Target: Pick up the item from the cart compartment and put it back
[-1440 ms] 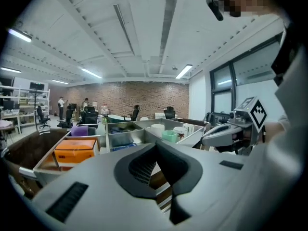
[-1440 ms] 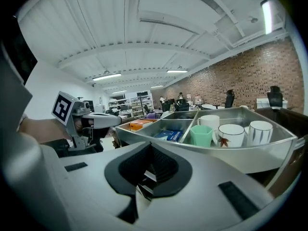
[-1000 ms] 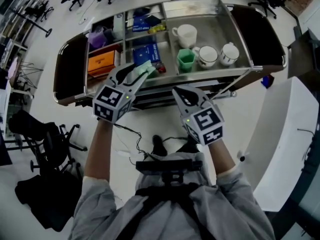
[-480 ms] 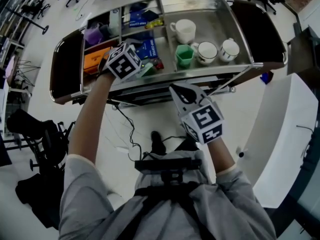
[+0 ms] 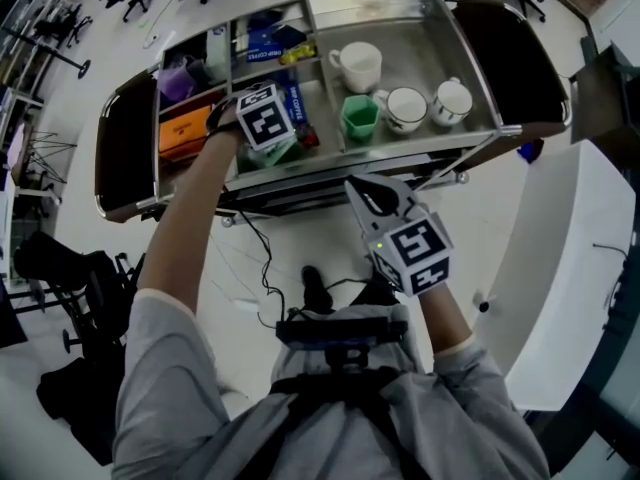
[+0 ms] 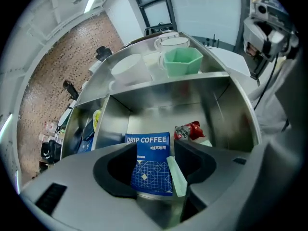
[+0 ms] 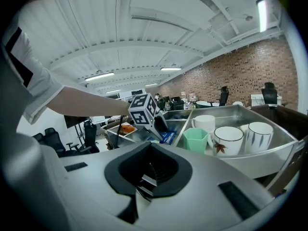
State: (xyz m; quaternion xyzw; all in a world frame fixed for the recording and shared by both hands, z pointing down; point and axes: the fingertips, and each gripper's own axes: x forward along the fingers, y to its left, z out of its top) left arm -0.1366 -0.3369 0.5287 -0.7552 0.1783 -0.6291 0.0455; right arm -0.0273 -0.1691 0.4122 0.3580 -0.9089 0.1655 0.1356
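My left gripper (image 5: 280,148) points steeply down into the cart's middle front compartment (image 6: 216,114). Its jaws have just been opening and now stand wide apart. Between them, a pale green packet (image 6: 177,177) lies loose beside a blue drip coffee packet (image 6: 153,165), and the pads do not press on it. A red snack packet (image 6: 191,130) lies further in. From the right gripper view, the left gripper (image 7: 161,124) dips into the tray under its marker cube. My right gripper (image 5: 362,186) hangs in front of the cart, shut, with nothing in it.
The steel cart (image 5: 505,128) has a green cup (image 5: 359,118) and three white mugs (image 5: 407,109) in its right section. An orange box (image 5: 183,133) and a purple item (image 5: 174,81) sit in the left compartments. Office chairs stand on the floor around.
My left gripper moved forward and down from in front of the cart into the compartment and opened. The green packet it held now lies in the compartment. The right gripper stayed put.
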